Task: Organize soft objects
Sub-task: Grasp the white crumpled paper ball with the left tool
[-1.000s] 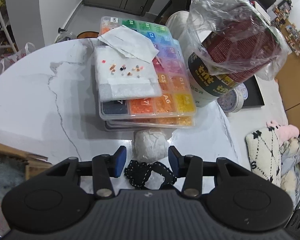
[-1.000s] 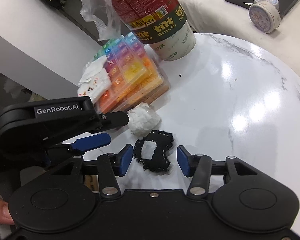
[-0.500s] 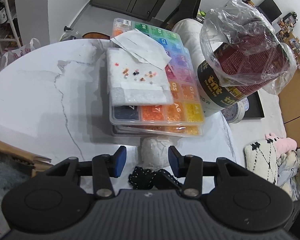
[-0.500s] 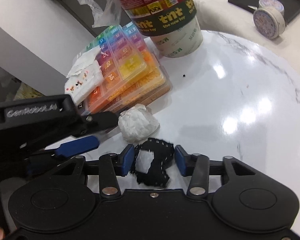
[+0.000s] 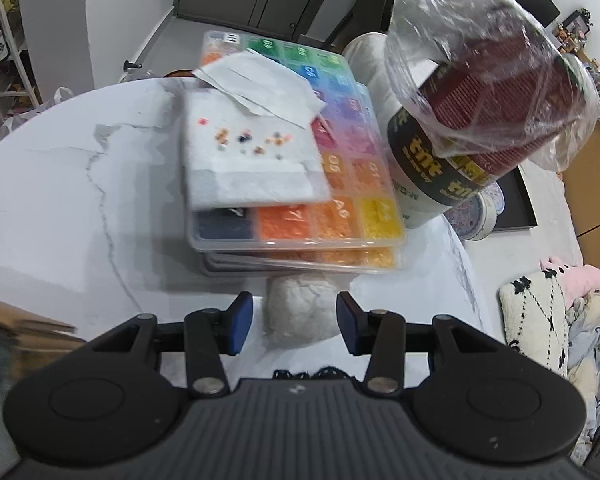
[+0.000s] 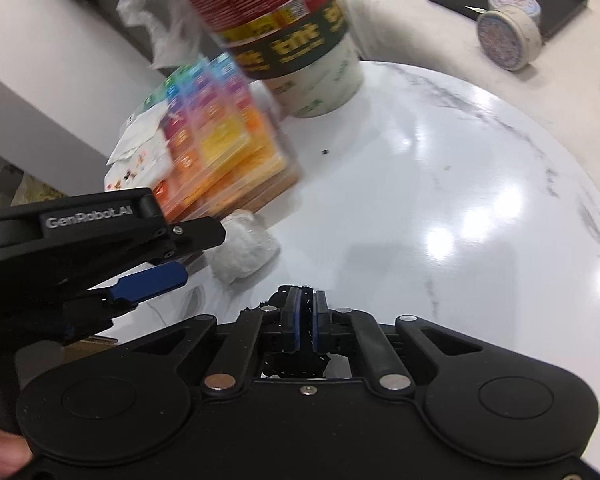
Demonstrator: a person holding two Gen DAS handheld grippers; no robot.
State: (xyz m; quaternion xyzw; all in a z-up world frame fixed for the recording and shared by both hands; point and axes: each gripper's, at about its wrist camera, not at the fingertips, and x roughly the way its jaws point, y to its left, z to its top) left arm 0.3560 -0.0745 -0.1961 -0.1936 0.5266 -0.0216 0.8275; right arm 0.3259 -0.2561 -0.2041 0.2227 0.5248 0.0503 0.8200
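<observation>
Right gripper [image 6: 305, 322] clenched on the black lace scrap [image 6: 296, 362]; left gripper [image 5: 295, 322] hung released.

The scrap lay on the white marble table [image 6: 440, 200], pinched between the blue pads at 6 o'clock in the right view. The left jaws stood apart, not touching the white wad [image 5: 302, 310] seen between them, just at 6 o'clock of the bead boxes [image 5: 300, 184]. The tall tub [image 5: 472, 128] stood at 3 o'clock of those.

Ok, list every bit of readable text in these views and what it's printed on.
"GenRobot.AI": side of the left gripper.
"tnt": dark band round the big tub.
"G5", "A6", "A4": lids of the bead box, roughly read.
Other bead box labels and the tub's small print: too blurred.
</observation>
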